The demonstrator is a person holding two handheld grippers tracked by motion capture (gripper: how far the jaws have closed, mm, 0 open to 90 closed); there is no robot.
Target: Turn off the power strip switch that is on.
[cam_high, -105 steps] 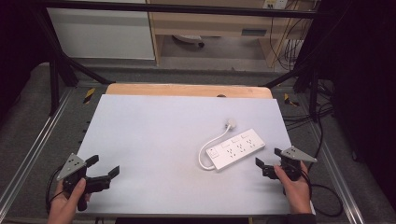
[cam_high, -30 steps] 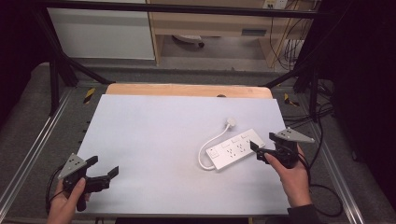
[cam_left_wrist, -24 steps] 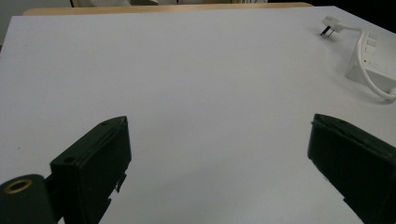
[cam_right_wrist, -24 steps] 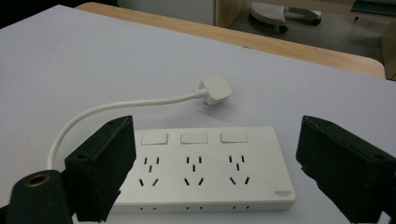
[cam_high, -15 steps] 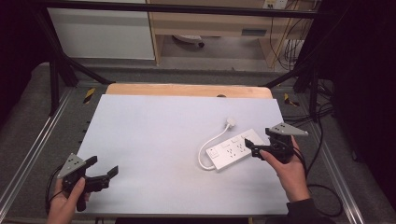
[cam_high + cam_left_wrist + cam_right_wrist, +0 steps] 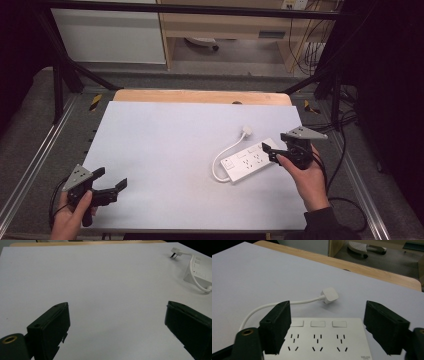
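A white power strip (image 6: 248, 161) (image 6: 325, 341) lies right of centre on the white table top (image 6: 170, 145), with its cord curling round to a white plug (image 6: 246, 131) (image 6: 329, 295) behind it. My right gripper (image 6: 270, 152) (image 6: 327, 325) hovers at the strip's right end. Its jaws have just been closing, but they stand apart on either side of the strip's socket face, with no pad pressing on it. My left gripper (image 6: 111, 178) (image 6: 116, 322) rests open near the front left corner with nothing between its jaws. It looks across at the strip (image 6: 200, 268) and plug (image 6: 174, 252).
A wooden board edge (image 6: 200, 96) runs along the back of the table top. Metal frame rails (image 6: 30, 165) flank both sides. Cables (image 6: 345, 150) hang off the right edge. Shelving and a cabinet stand beyond the table.
My right gripper has moved forward and left from the table's front right to the strip's right end. The left gripper and the strip have stayed put.
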